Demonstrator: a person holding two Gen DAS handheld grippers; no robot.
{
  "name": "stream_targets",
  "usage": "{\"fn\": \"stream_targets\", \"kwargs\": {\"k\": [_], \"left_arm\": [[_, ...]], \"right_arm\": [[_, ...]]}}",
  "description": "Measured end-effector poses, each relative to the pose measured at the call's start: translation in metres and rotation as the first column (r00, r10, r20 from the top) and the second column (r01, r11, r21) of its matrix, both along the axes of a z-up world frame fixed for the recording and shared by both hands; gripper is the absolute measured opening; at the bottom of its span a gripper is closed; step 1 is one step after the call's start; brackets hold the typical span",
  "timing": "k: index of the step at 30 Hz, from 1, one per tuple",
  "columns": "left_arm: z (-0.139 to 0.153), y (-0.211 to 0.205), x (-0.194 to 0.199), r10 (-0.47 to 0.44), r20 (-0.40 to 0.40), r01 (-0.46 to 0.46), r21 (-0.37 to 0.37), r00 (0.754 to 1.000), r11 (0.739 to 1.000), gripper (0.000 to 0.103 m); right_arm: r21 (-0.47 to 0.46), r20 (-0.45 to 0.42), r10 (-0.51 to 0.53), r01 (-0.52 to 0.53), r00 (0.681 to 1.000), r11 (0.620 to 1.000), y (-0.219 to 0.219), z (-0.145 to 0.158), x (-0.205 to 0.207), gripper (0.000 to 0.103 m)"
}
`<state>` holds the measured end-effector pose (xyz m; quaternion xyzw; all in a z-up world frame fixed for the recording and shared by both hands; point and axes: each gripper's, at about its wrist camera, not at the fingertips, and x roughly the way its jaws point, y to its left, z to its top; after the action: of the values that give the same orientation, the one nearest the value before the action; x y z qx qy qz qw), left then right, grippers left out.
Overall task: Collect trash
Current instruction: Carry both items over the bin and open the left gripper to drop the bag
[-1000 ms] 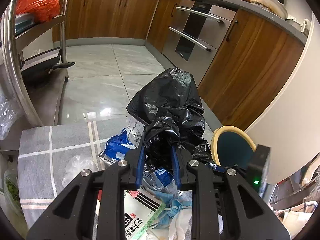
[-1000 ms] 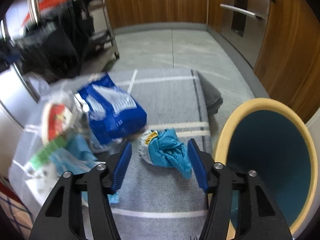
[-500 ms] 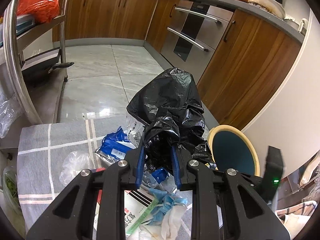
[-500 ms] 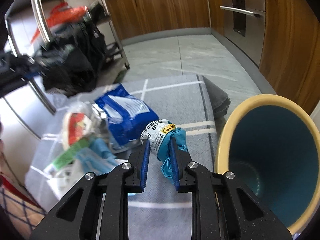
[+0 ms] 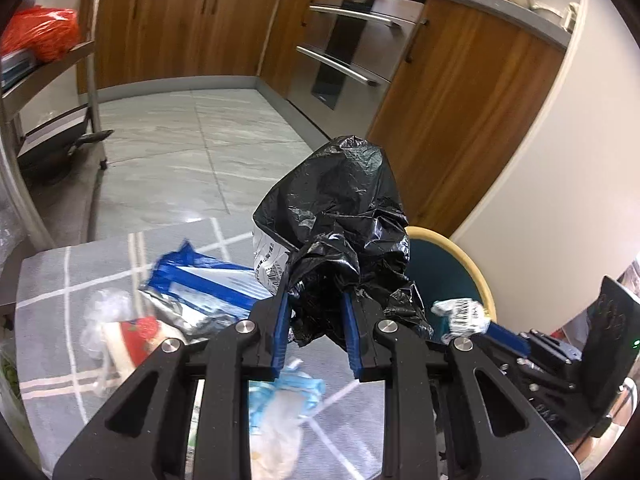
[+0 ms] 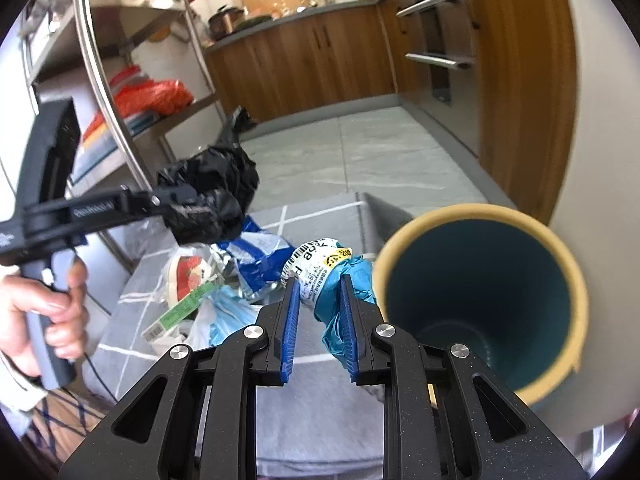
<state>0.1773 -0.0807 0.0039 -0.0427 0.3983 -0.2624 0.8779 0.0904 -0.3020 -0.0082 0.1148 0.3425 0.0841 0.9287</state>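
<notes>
My left gripper (image 5: 316, 330) is shut on a crumpled black plastic bag (image 5: 340, 216) and holds it in the air above the grey rug (image 5: 52, 280). The bag also shows in the right wrist view (image 6: 216, 188). My right gripper (image 6: 320, 320) is shut on a crumpled teal and white wrapper (image 6: 332, 272), lifted just left of the rim of the teal bin with a tan rim (image 6: 480, 300). The bin also shows in the left wrist view (image 5: 448, 272). A blue snack bag (image 6: 260, 256), a red and white wrapper (image 6: 188, 276) and light blue masks (image 5: 284, 392) lie on the rug.
A metal rack (image 6: 116, 92) with an orange bag (image 6: 156, 94) stands at the left. Wooden cabinets and an oven (image 5: 348, 52) line the back and right. A white wall (image 5: 560, 200) stands behind the bin. The floor is grey tile (image 5: 192, 152).
My right gripper closed on the teal and white wrapper, lifted it off the rug and moved it up beside the bin's rim. My left gripper keeps its hold on the black bag.
</notes>
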Motion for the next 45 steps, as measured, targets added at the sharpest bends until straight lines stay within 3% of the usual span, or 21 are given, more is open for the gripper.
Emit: {"fn": "stream_targets", "kwargs": {"k": [8, 15, 35, 40, 43, 45], "left_arm": [[-0.011, -0.051, -0.016, -0.088, -0.018, 0.088, 0.018, 0.996, 0.996, 0.023], [-0.024, -0.100, -0.027, -0.169, -0.028, 0.170, 0.052, 0.985, 0.984, 0.023], [-0.079, -0.188, -0.014, -0.259, -0.145, 0.272, 0.081, 0.955, 0.959, 0.023], [-0.085, -0.197, -0.015, -0.264, -0.156, 0.281, 0.102, 0.952, 0.954, 0.030], [-0.086, -0.196, -0.015, -0.261, -0.151, 0.278, 0.108, 0.953, 0.955, 0.043], [-0.083, -0.192, -0.015, -0.251, -0.136, 0.266, 0.106, 0.958, 0.958, 0.059]], "right_arm": [[0.042, 0.034, -0.132, 0.131, 0.991, 0.991, -0.050, 0.003, -0.037, 0.021], [0.072, 0.049, -0.240, 0.236, 0.969, 0.969, -0.089, 0.001, -0.044, 0.021], [0.114, 0.022, -0.357, 0.353, 0.934, 0.929, -0.124, -0.017, -0.055, 0.021], [0.118, 0.011, -0.361, 0.357, 0.933, 0.927, -0.124, -0.022, -0.053, 0.021], [0.124, 0.007, -0.363, 0.359, 0.932, 0.925, -0.125, -0.023, -0.053, 0.022], [0.123, 0.006, -0.362, 0.359, 0.932, 0.925, -0.125, -0.024, -0.053, 0.022]]}}
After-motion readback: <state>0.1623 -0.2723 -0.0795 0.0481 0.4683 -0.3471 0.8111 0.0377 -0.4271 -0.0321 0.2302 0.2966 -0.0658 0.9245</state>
